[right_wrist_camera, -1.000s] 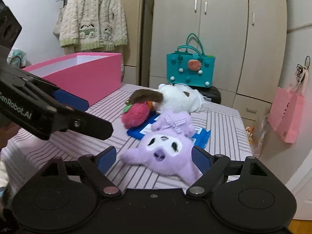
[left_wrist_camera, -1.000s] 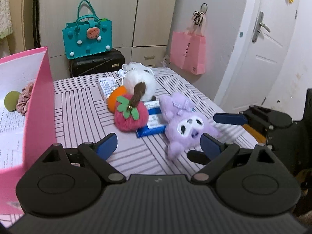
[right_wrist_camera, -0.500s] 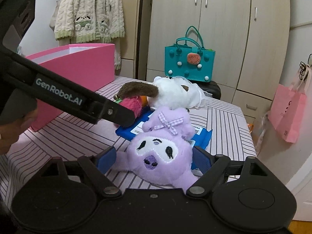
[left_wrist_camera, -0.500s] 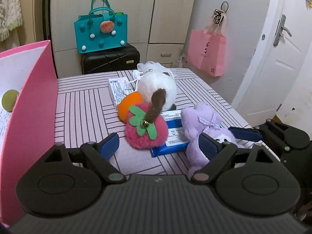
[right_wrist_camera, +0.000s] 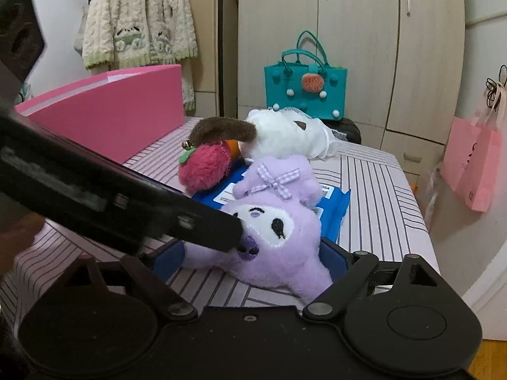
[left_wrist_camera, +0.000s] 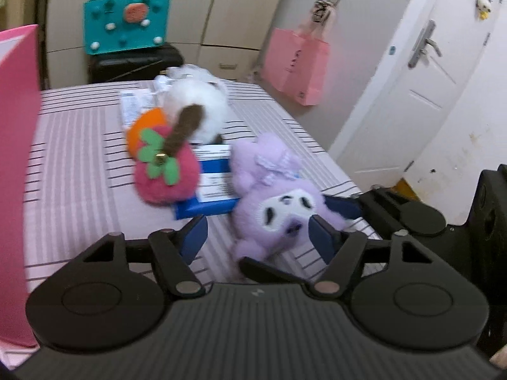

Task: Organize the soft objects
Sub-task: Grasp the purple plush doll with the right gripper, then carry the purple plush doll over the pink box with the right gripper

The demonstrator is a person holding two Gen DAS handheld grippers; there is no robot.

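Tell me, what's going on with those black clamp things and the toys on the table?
A person is tidying soft toys with a hand-held clamp in each hand. Both clamps are around the purple plush toy on the striped table. The left gripper is closing on it, one finger at its face; the right gripper straddles its body with its jaws wide. A red plush strawberry and a white plush wait behind, near a pink box.
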